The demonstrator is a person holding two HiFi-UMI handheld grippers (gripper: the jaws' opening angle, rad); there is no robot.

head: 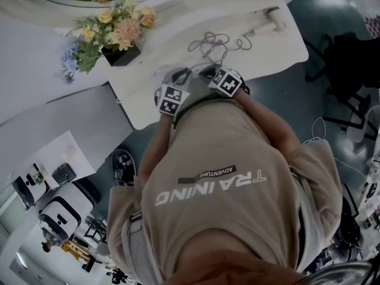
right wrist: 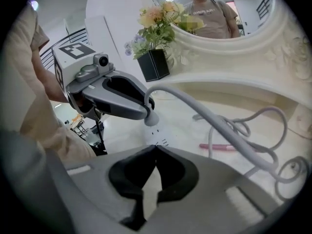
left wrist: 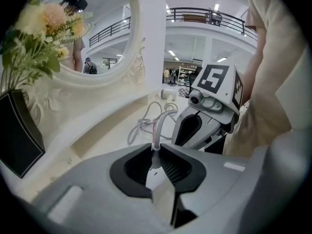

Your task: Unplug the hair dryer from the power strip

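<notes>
Clamping the hair dryer's plug (right wrist: 151, 117) between its pads, the left gripper (left wrist: 155, 153) holds it just above the power strip (right wrist: 163, 138). The right gripper (right wrist: 156, 148) is clenched empty, with the strip just beyond its tips.

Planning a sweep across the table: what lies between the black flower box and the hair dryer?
The tangled cord on the table; the head view shows it.

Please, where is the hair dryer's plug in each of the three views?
Head view: not visible.
Left gripper view: plug low in the centre, pinched between the left gripper's fingers.
Right gripper view: plug left of centre, at the left gripper's tips.
Shared landmark: the grey cord that runs from the plug.
</notes>
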